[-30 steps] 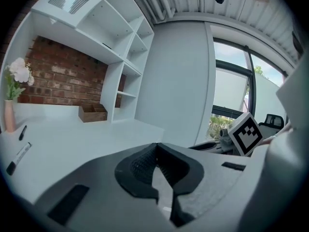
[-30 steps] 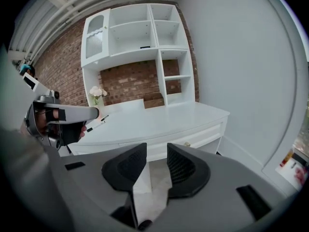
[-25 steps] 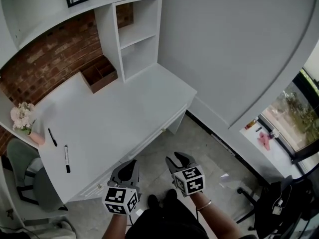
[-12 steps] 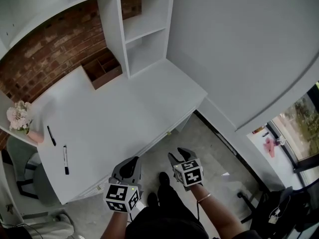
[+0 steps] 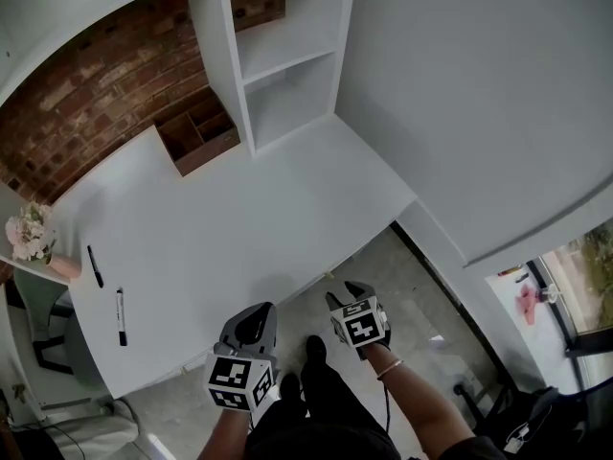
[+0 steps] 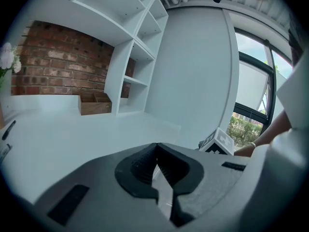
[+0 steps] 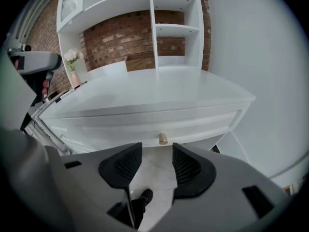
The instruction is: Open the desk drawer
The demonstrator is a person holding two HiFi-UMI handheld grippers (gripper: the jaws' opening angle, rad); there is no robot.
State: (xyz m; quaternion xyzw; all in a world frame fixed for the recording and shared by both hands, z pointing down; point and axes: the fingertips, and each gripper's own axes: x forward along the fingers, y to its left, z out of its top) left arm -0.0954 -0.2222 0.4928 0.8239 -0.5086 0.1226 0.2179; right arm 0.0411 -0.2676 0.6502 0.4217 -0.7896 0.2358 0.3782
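The white desk (image 5: 239,228) fills the middle of the head view, its front edge facing me. In the right gripper view the drawer front (image 7: 111,125) runs under the desktop, with a small brass knob (image 7: 163,138) at its middle. My right gripper (image 7: 157,166) points down at that knob from a short way off. Its jaws are opening and hold nothing, with only floor showing between them. It also shows in the head view as the right gripper (image 5: 348,295), just off the desk's edge. My left gripper (image 5: 253,320) hovers beside it, over the desk's edge. The left gripper (image 6: 156,164) has its pads together and empty.
Two markers (image 5: 120,316) and a flower vase (image 5: 34,242) sit at the desk's left end. A wooden organiser (image 5: 199,132) and white shelves (image 5: 287,65) stand at the back against a brick wall. A chair (image 5: 38,338) is at the far left. My shoes (image 5: 311,350) are on the floor below.
Both grippers have moved forward to the desk's front edge, and the right one has dropped lower. The head view has shifted along with them over the desk.
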